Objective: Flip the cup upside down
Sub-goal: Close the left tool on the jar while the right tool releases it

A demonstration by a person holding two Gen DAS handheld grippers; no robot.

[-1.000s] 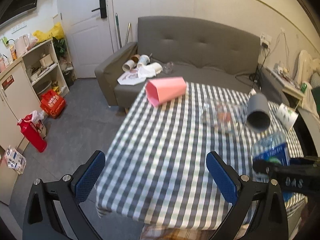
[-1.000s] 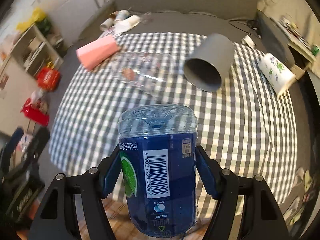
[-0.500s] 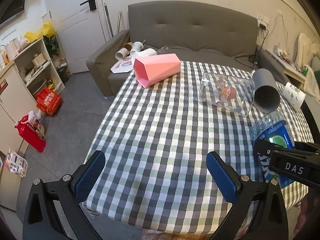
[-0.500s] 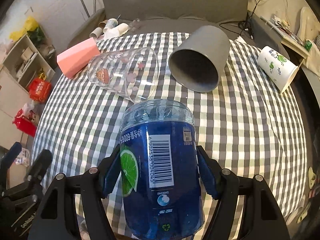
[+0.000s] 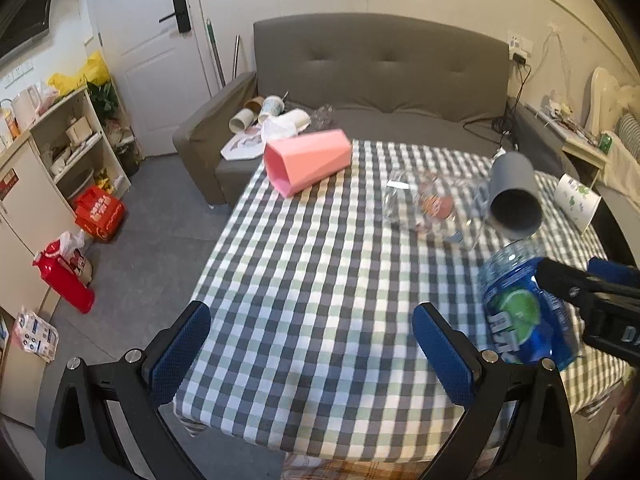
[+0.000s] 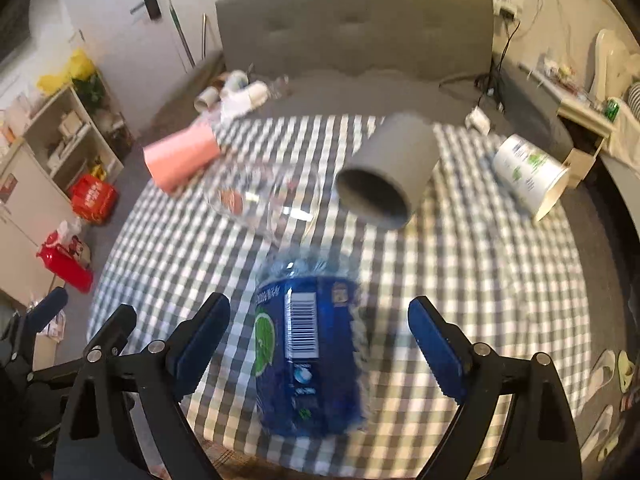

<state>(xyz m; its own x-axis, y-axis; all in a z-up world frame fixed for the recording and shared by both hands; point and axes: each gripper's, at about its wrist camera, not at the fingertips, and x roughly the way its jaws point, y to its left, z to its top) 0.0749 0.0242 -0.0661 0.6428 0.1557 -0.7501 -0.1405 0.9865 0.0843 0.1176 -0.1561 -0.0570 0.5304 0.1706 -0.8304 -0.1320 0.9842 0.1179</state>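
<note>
Right gripper (image 6: 316, 344): jaws spread wide, both blue pads clear of the blue-labelled plastic bottle cup (image 6: 310, 356), which stands inverted, base up, between them at lower centre of the right wrist frame on the checked tablecloth (image 6: 480, 280). Left gripper (image 5: 310, 344): jaws wide open, holding nothing, at the lower frame edge. Grey cup (image 6: 386, 172), clear printed glass (image 6: 256, 200), pink cup (image 6: 180, 158) and white paper cup (image 6: 530, 176) lie on their sides across the upper frame
</note>
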